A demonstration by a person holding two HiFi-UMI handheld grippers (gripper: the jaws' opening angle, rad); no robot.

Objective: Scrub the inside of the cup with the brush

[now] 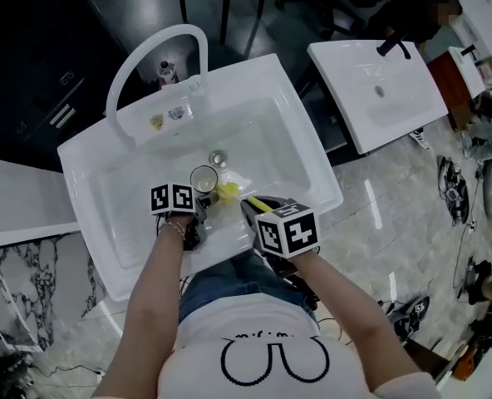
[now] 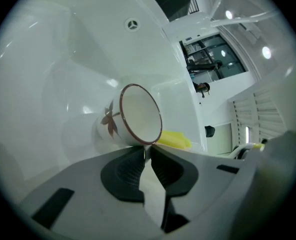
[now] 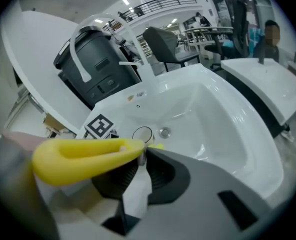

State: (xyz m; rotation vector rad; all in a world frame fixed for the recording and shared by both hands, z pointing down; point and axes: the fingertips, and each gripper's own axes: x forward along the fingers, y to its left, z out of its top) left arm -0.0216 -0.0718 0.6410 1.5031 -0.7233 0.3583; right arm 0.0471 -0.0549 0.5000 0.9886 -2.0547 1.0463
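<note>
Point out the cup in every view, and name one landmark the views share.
Head view: cup at the middle, in the sink.
Left gripper view: cup at centre, tilted, rim pinched in the left claw.
Right gripper view: cup a small ring near centre, beyond the brush handle.
Shared landmark: the yellow brush, its head beside the cup in all three.

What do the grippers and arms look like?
Left gripper and right gripper: grey jaws with black ribbed pads. Each carries a white cube printed with black square markers. Forearms unsleeved; a thin bracelet on the left wrist; white T-shirt.
</note>
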